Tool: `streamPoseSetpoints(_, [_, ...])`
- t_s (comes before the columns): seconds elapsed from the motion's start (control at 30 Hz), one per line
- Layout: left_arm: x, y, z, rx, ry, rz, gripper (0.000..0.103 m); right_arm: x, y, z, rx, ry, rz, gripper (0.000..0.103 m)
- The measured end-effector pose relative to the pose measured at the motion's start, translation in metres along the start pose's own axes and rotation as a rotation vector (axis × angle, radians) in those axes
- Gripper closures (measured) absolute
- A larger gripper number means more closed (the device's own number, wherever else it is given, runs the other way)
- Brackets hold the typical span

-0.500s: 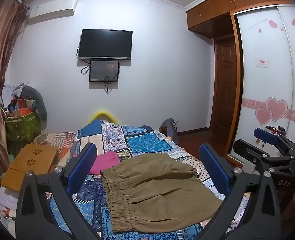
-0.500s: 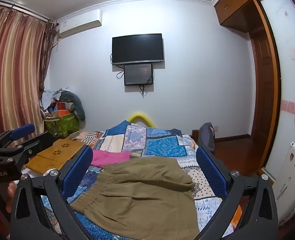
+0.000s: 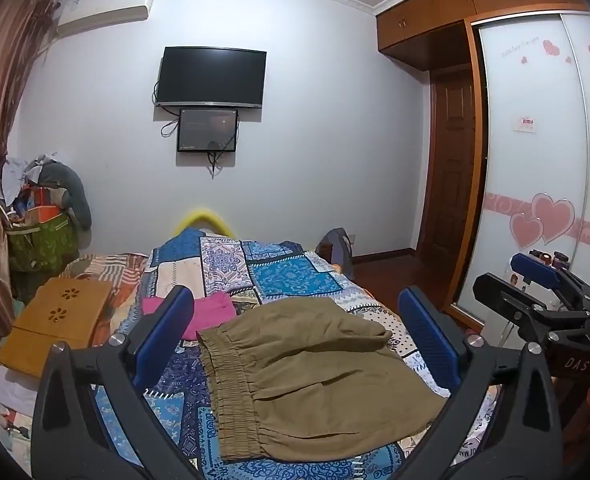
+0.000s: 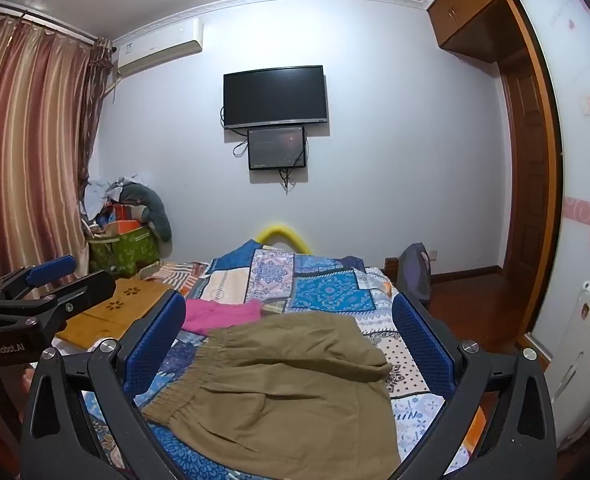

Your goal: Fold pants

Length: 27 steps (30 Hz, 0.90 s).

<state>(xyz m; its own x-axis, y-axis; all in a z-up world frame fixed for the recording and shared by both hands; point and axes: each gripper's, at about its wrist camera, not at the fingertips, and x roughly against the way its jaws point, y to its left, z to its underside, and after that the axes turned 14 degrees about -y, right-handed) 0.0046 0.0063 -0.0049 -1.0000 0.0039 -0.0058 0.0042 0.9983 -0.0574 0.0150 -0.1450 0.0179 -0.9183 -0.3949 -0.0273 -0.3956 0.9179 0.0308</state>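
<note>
Beyond my fingers the patchwork quilt covers the bed, and the olive pants lie on it, framed between both pairs of pads, elastic waistband toward my left, the cloth rumpled and partly doubled over at the far right. My left gripper and right gripper both stand spread wide, holding nothing, above the cloth and apart from it. To start well, I judge I should come down on two edges of the same layer, pinch one thickness only, and draw it flat before folding. Far off to my left a green bag is heaped with clothes and boxes; what exactly, I cannot tell.
</note>
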Motion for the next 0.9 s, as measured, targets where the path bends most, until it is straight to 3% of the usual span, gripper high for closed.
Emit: streamPoseSetpoints(0.9, [-0.0039,-0.0006,0.0036,-0.001,0.008,-0.005,0.000,-0.0012,-0.0019,0.0006,-0.016,0.006,0.002,0.000])
